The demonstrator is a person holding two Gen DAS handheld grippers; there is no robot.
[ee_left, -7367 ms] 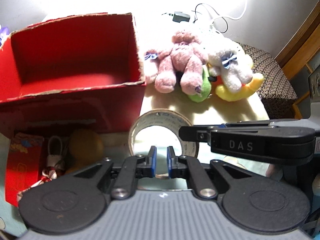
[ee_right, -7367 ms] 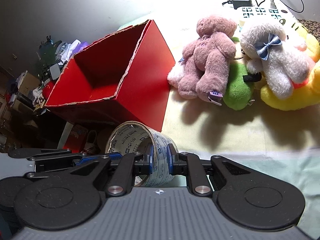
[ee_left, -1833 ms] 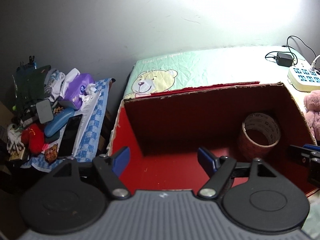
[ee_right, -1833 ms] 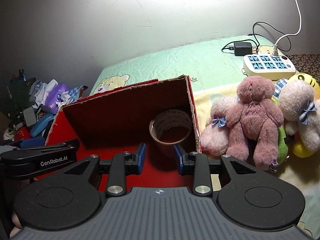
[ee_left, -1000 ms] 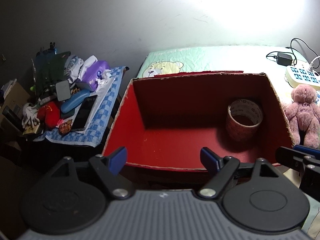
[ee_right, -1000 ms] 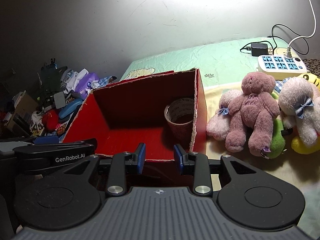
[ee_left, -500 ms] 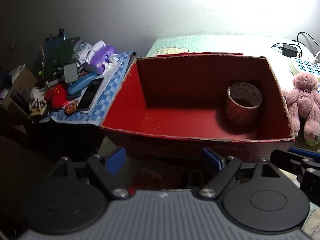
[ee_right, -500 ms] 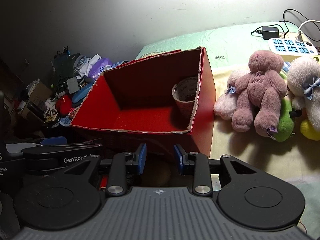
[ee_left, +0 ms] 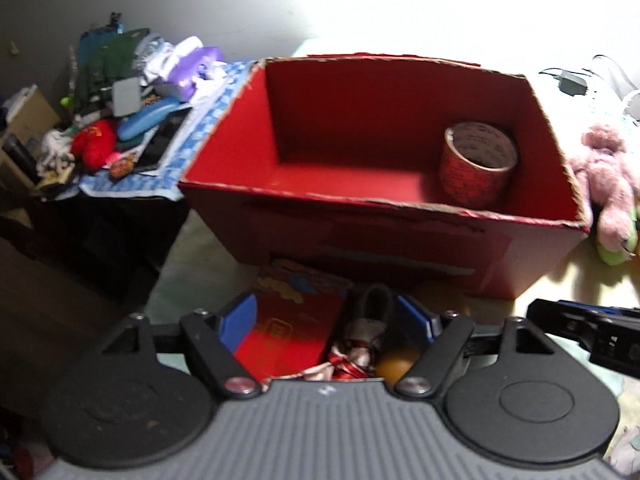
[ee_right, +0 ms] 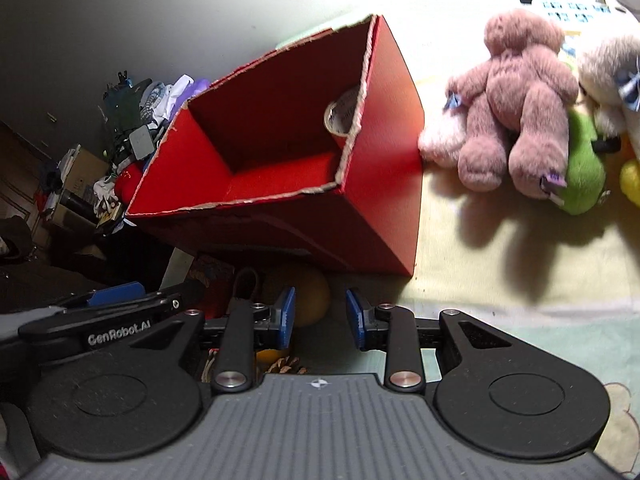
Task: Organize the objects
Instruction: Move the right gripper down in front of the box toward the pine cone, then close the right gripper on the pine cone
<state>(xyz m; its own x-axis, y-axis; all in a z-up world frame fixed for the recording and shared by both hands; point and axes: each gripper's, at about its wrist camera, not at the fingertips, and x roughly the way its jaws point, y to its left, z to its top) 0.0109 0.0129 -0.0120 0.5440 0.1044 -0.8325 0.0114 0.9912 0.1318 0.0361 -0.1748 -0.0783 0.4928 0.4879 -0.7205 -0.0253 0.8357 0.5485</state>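
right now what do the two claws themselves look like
Both match: black linkage arms with silver pivot bolts, round black discs either side, a ribbed grey body, and blue pads on the fingers. The left claw shows white "GenRobot.AI" lettering on its side in the right view. The right claw shows none.

Black grippers, blue-padded fingers [ee_right: 286, 312], silver screws, "GenRobot.AI" lettering.

I see a tape roll [ee_left: 478, 168] standing in the right rear corner of an open cardboard box [ee_left: 384, 236]. Plush toys [ee_right: 516, 112] lie right of the box; a packet [ee_left: 288, 328] and round fruit [ee_right: 304, 296] lie before it.
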